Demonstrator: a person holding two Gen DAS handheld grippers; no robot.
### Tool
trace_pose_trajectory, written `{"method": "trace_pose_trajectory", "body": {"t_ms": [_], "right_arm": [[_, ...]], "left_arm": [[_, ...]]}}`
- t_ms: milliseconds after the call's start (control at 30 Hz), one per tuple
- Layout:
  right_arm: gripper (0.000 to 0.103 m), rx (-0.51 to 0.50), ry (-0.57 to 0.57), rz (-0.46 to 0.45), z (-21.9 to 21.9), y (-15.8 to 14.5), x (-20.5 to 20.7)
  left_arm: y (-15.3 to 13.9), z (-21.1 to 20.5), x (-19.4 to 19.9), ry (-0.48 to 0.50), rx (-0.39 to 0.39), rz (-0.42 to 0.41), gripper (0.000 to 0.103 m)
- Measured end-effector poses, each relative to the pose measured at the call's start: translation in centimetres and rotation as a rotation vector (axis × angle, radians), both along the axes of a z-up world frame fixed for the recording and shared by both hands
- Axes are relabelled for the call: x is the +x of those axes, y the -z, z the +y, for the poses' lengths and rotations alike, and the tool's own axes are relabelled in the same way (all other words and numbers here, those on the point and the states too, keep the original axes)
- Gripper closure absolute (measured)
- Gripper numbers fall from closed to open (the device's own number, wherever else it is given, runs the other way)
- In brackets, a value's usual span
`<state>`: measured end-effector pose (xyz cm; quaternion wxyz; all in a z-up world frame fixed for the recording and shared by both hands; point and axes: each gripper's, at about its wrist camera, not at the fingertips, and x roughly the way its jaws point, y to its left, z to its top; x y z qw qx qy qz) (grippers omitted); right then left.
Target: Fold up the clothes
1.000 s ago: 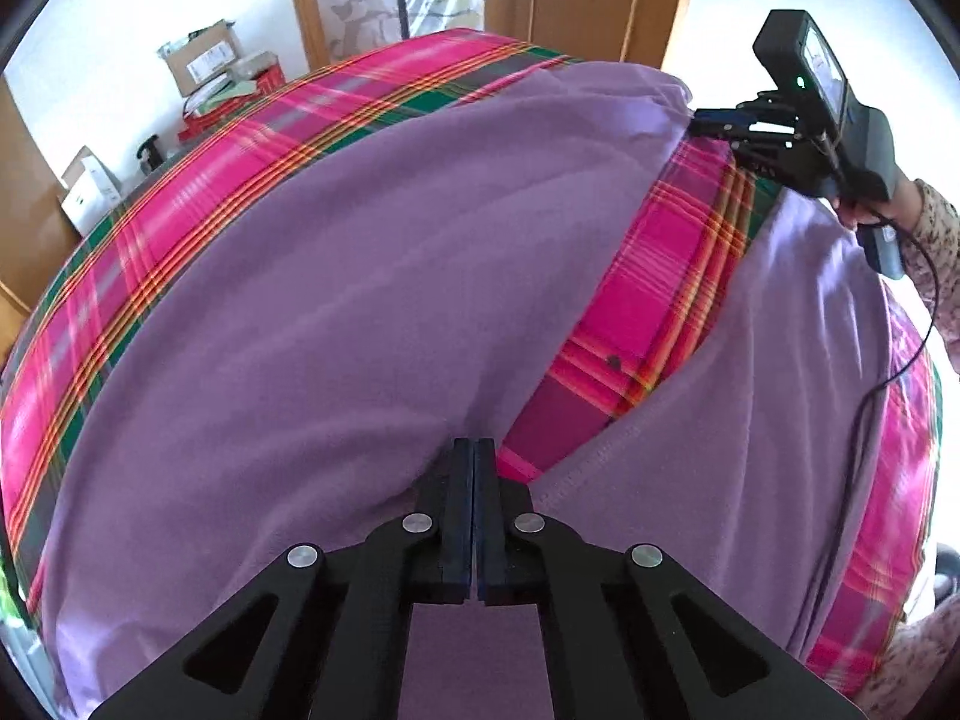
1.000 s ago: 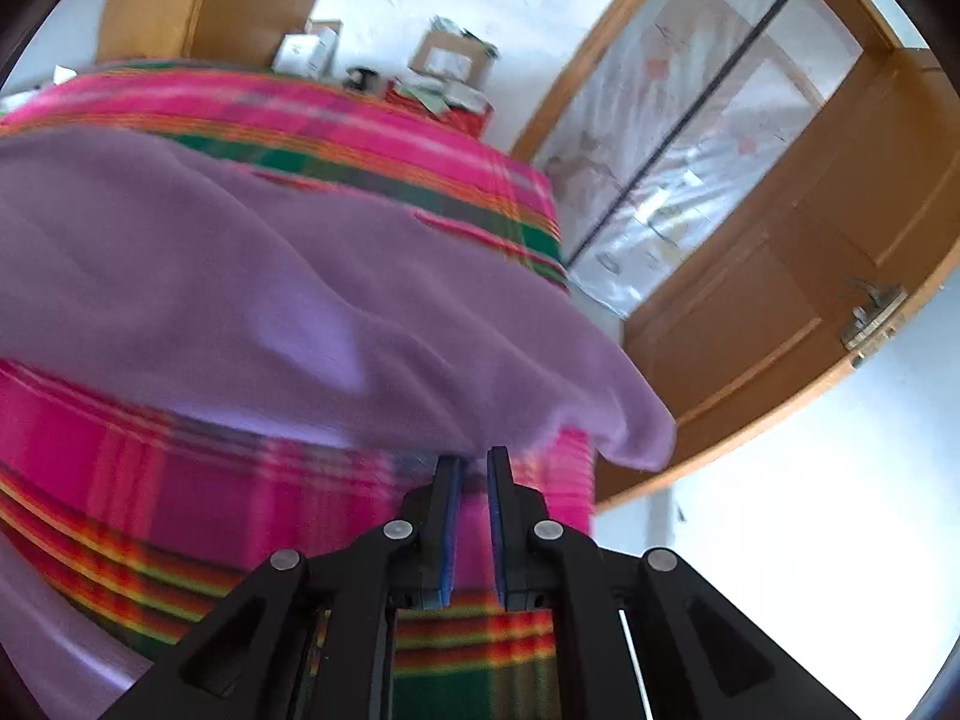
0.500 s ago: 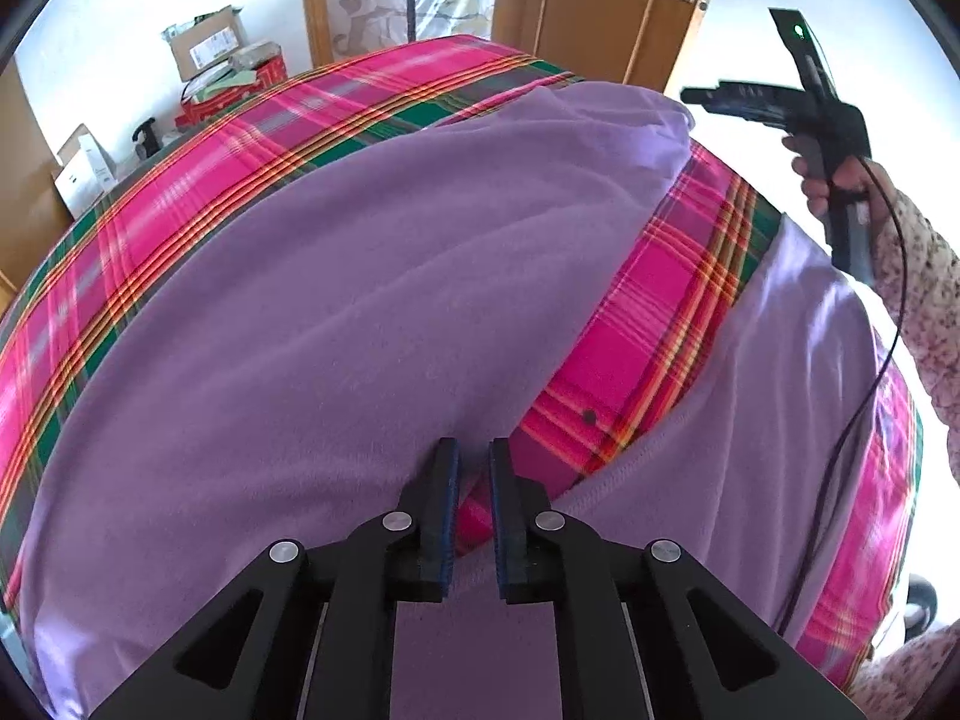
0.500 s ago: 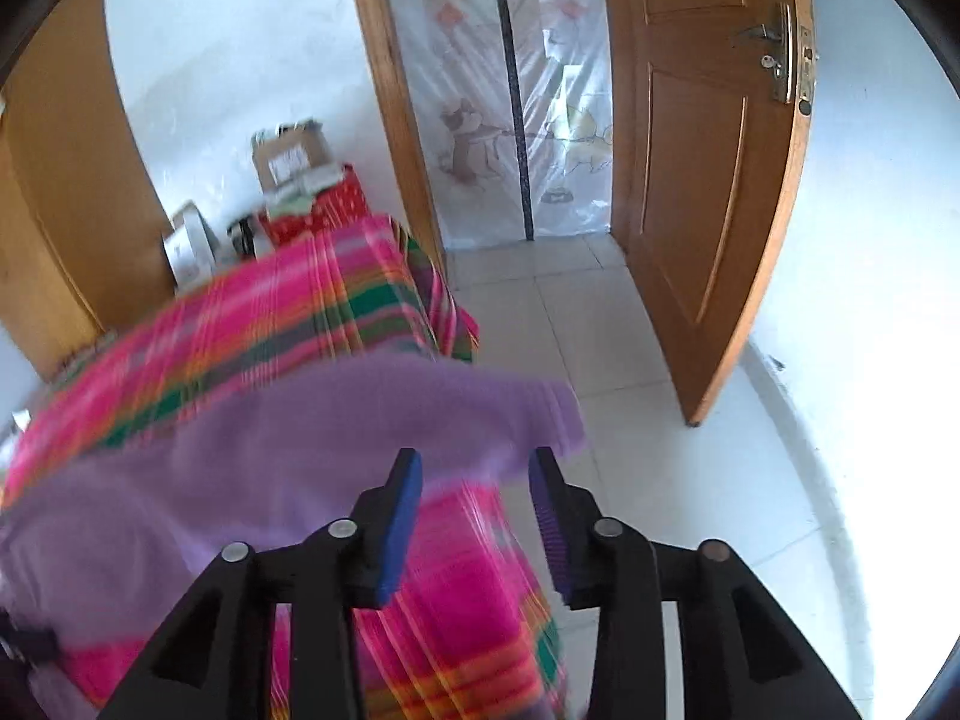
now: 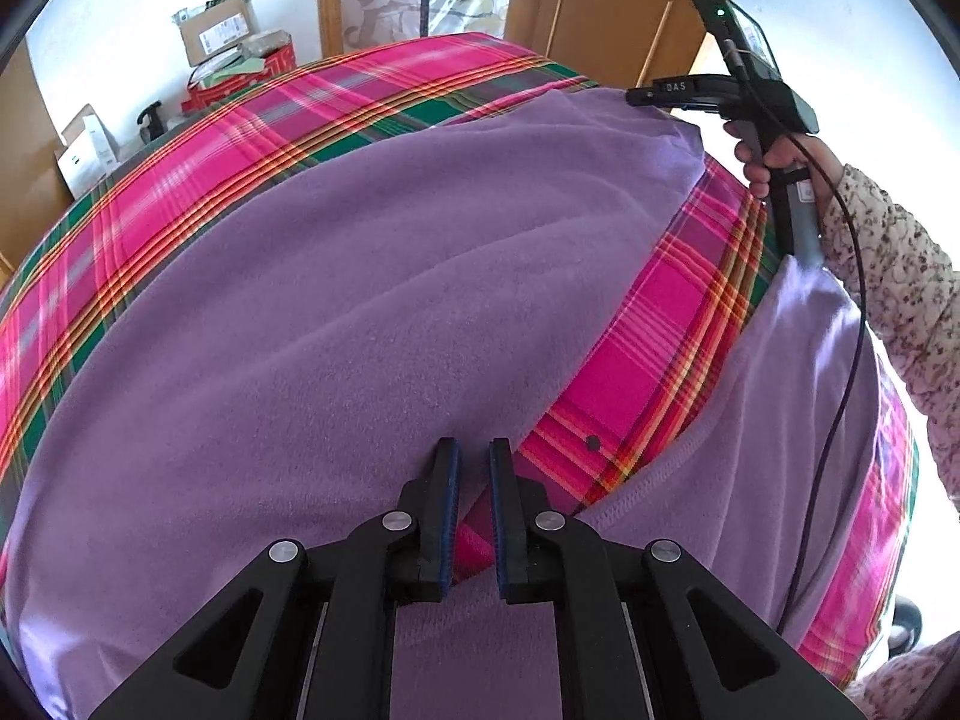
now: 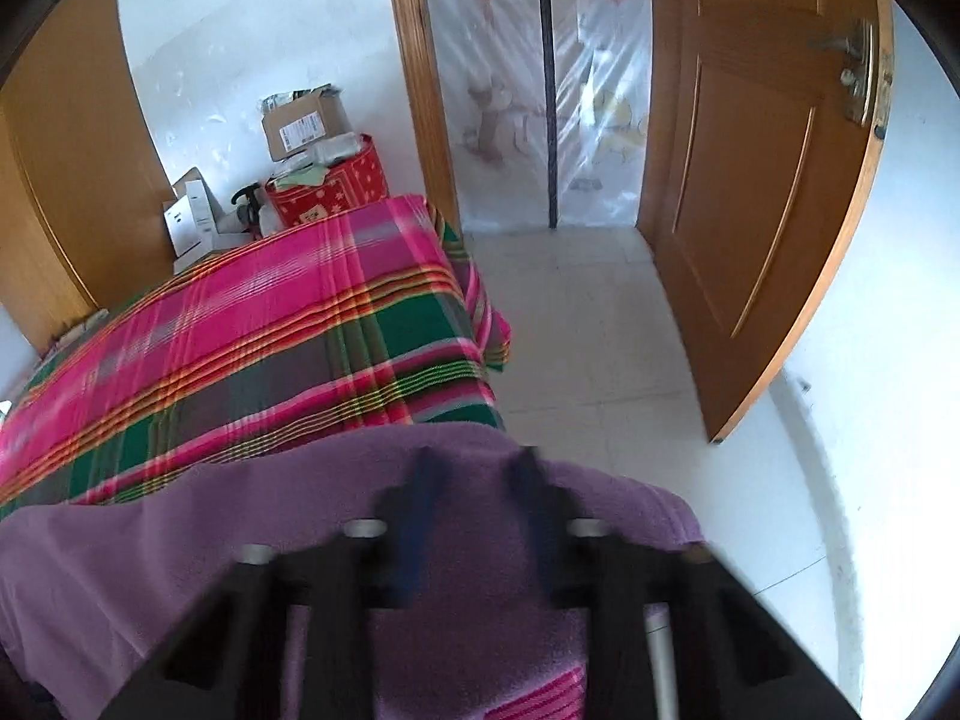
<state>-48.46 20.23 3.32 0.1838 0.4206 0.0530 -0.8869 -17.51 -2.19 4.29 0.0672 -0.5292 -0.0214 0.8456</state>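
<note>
The left gripper (image 5: 474, 480) hangs with a narrow gap, nothing pinched, at the fork of the purple garment (image 5: 360, 300). One leg of the garment runs lengthwise away to its far cuff. There the right gripper (image 6: 474, 498), blurred, has just been closing over the hem, and whether it holds is unclear. Below lies a plaid cover (image 5: 648, 360). Beyond are cardboard boxes (image 6: 303, 120) and a wooden door (image 6: 750, 180).

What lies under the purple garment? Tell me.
Under the purple garment lies a pink plaid cloth, showing along the far edge and in the gap between the garment's two parts. Whatever the plaid cloth covers is hidden.
</note>
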Motion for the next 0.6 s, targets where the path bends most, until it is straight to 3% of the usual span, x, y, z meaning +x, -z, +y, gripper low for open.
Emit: {"method": "trace_pose_trajectory", "body": {"t_ms": [200,300,533,600], "right_arm": [[0.1,0.021,0.077,0.071,0.5,-1.3,-0.5],[0.101,0.039,0.083,0.047,-0.1,-1.1,-2.0],[0.095,-0.172,0.162,-0.091,3.8,-0.7,-3.2],[0.085,-0.227,0.18,-0.121,5.7,-0.8,-2.9]], "left_arm": [[0.1,-0.1,0.1,-0.002,0.011,0.006,0.093],[0.1,-0.2,0.1,-0.006,0.018,0.006,0.093],[0.2,-0.1,0.1,-0.006,0.018,0.008,0.093],[0.2,-0.1,0.2,-0.008,0.02,0.011,0.093]]}}
